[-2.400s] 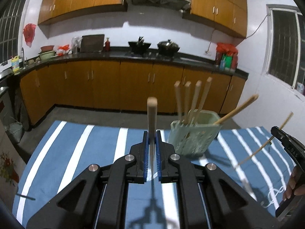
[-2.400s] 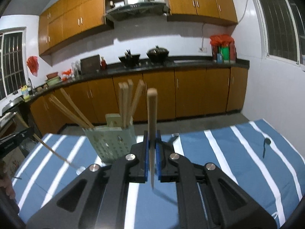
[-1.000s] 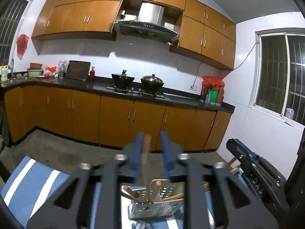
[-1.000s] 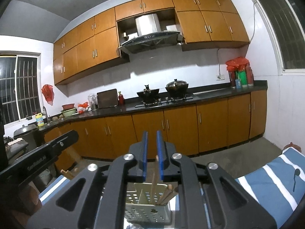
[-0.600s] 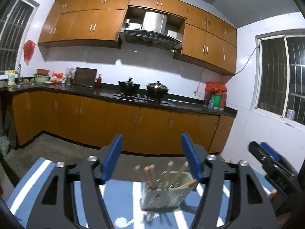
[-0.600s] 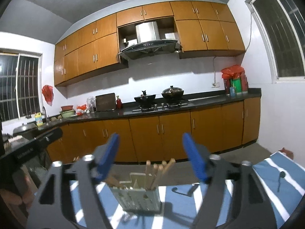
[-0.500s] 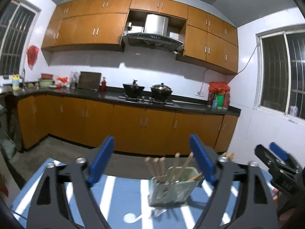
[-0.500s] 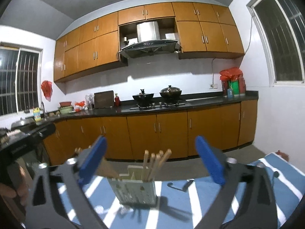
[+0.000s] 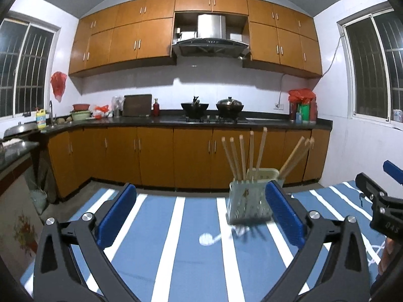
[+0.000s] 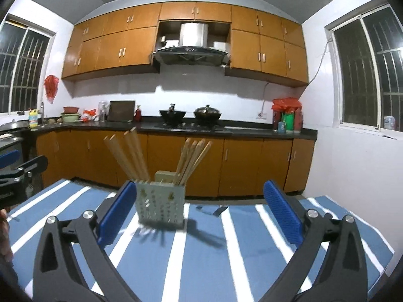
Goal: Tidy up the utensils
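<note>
With both the left tongs (image 9: 201,216) and the right tongs (image 10: 199,214) spread wide and empty, the pale green perforated plastic holder (image 9: 249,201) of wooden chopsticks (image 9: 241,156) was seen just ahead on the blue-and-white striped tabletop (image 9: 196,251), so the placing step was judged done and another loose utensil was judged needed next.
</note>
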`<state>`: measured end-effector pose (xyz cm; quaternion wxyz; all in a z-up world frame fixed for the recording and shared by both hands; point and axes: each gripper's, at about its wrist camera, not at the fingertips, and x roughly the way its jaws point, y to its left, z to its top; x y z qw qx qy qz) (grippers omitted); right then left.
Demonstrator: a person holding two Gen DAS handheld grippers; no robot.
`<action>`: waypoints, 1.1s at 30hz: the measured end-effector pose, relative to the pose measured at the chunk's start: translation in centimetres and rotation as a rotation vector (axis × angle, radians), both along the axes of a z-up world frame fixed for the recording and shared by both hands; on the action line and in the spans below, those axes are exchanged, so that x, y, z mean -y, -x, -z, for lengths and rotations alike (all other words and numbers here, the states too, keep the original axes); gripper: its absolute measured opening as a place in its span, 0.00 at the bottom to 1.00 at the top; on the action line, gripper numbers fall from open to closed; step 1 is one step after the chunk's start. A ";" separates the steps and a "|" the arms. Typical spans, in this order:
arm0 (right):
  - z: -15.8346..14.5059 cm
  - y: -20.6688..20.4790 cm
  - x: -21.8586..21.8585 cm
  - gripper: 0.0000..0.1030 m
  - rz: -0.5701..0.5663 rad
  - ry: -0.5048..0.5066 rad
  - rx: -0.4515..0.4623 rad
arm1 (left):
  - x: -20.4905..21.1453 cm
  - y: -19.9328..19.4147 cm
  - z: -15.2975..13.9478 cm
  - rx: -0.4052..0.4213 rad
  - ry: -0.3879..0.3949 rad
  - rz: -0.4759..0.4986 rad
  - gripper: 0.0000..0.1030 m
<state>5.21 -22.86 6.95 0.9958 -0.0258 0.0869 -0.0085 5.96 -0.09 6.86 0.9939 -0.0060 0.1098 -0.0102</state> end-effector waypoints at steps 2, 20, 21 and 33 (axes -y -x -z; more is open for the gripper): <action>0.8 0.7 -0.3 0.96 -0.012 0.015 -0.023 | -0.1 0.7 0.7 -0.008 0.014 -0.002 0.98; 5.9 3.6 -0.2 0.96 -0.018 -0.075 -0.189 | 0.8 4.7 6.3 -0.124 -0.020 -0.002 0.98; 6.1 3.8 -0.3 0.96 -0.020 -0.072 -0.193 | 0.7 4.7 6.5 -0.129 -0.020 -0.002 0.98; 7.4 4.2 0.3 0.96 -0.004 -0.076 -0.234 | 0.7 5.2 7.4 -0.162 -0.028 -0.006 0.98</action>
